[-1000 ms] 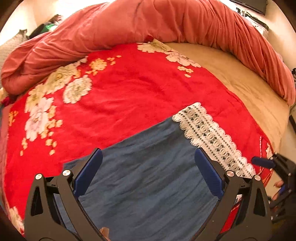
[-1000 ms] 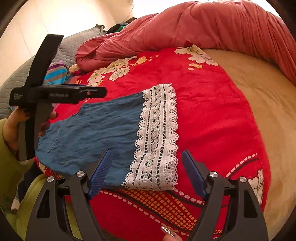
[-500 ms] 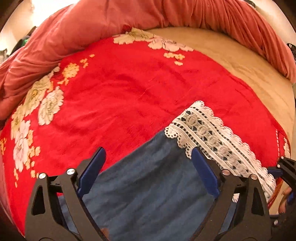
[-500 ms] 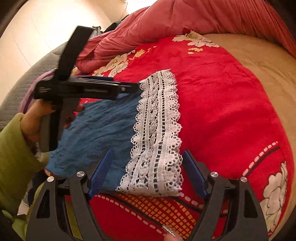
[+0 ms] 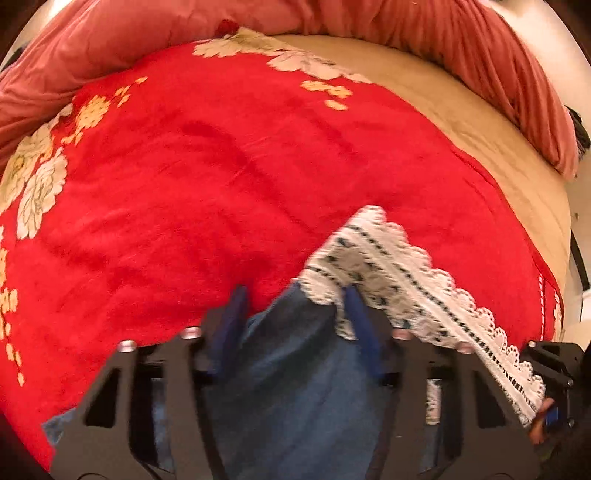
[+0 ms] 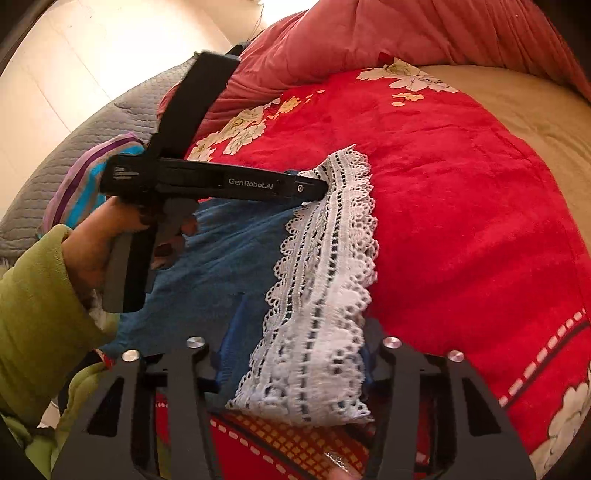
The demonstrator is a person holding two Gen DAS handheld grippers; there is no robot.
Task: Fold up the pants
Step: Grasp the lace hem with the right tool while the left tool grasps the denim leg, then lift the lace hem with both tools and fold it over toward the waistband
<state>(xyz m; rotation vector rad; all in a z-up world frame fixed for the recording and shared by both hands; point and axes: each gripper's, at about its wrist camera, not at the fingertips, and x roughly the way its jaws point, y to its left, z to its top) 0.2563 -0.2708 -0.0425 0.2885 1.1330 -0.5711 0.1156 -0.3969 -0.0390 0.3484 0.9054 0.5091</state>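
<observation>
Blue pants (image 5: pixel 295 369) with a white lace hem (image 5: pixel 399 266) lie on a red flowered blanket (image 5: pixel 184 184). My left gripper (image 5: pixel 295 314) has its blue fingers drawn in around the far corner of the hem, bunching cloth between them. In the right wrist view the left gripper (image 6: pixel 321 184) bites the far end of the lace hem (image 6: pixel 325 277). My right gripper (image 6: pixel 295 347) is closed in on the near end of the hem, with lace and blue cloth (image 6: pixel 229 258) bunched between its fingers.
A rolled pink duvet (image 5: pixel 332 22) lines the far side of the bed. A tan sheet (image 5: pixel 480 129) lies right of the blanket. A grey quilted pillow (image 6: pixel 74 147) and striped cloth (image 6: pixel 85 177) sit at the left. My green-sleeved arm (image 6: pixel 37 314) holds the left gripper.
Both grippers moved forward onto the lace hem and closed from wide open onto the cloth. The hem is now bunched and lifted at both ends.
</observation>
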